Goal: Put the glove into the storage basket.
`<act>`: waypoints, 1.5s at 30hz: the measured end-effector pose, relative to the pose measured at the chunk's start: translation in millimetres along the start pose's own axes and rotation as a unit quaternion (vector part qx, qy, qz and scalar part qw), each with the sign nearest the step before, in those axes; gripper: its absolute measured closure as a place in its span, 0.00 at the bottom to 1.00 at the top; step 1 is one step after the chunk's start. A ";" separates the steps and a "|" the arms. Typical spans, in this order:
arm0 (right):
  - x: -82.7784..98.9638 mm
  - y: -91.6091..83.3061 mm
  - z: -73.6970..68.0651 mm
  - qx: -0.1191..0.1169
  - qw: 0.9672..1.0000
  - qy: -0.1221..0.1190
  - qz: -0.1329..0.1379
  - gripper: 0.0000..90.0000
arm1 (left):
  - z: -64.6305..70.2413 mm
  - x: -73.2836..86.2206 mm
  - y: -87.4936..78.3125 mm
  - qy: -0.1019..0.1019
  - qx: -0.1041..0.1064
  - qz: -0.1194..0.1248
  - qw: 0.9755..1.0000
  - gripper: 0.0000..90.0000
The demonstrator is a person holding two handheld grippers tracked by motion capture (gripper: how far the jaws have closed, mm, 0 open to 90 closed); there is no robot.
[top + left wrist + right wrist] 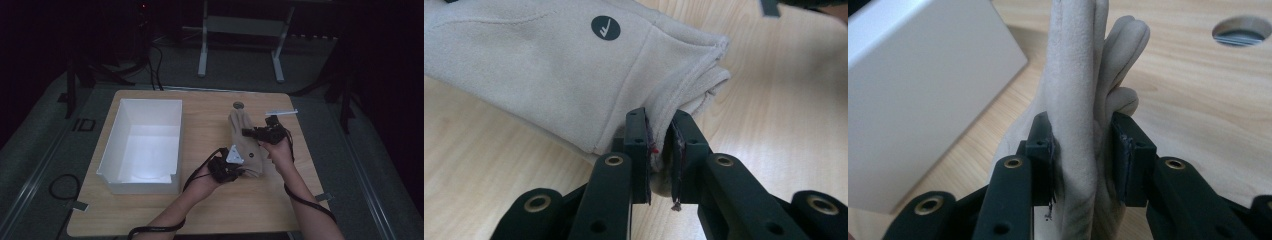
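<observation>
Glove (246,142), beige, lying on the wooden surface (210,210) to the right of a white box (145,145). Left gripper (659,150) pinches the cuff hem between its fingers (638,145); right gripper (1083,150) has its fingers closed on the glove's finger end. Gripping opposite ends probably serves to lift or fold it flat.
</observation>
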State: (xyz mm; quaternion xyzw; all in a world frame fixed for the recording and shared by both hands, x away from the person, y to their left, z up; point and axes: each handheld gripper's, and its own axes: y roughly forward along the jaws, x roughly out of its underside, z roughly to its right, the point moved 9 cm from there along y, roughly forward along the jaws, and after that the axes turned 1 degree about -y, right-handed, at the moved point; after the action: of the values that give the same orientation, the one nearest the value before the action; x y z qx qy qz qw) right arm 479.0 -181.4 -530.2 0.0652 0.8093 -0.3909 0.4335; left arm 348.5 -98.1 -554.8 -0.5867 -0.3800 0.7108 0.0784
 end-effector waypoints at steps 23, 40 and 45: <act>-63.2 -18.7 -53.4 -0.029 0.998 -0.025 0.049 0.73 | -19.2 -26.3 -82.6 0.023 -0.049 -0.016 0.998 0.90; -87.5 10.3 -101.4 -0.066 0.996 -0.037 0.049 0.73 | -37.0 -2.2 -130.1 0.000 -0.059 -0.001 0.998 0.90; -95.9 21.9 -119.9 -0.075 0.995 -0.045 0.047 0.73 | -43.0 6.1 -148.3 -0.006 -0.067 0.000 0.998 0.90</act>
State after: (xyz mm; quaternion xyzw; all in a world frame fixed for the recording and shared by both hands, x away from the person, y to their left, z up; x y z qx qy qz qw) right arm 469.8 -61.4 -432.4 0.0532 0.8119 -0.3110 0.4912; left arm 335.5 28.2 -466.8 -0.5865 -0.4272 0.6872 0.0372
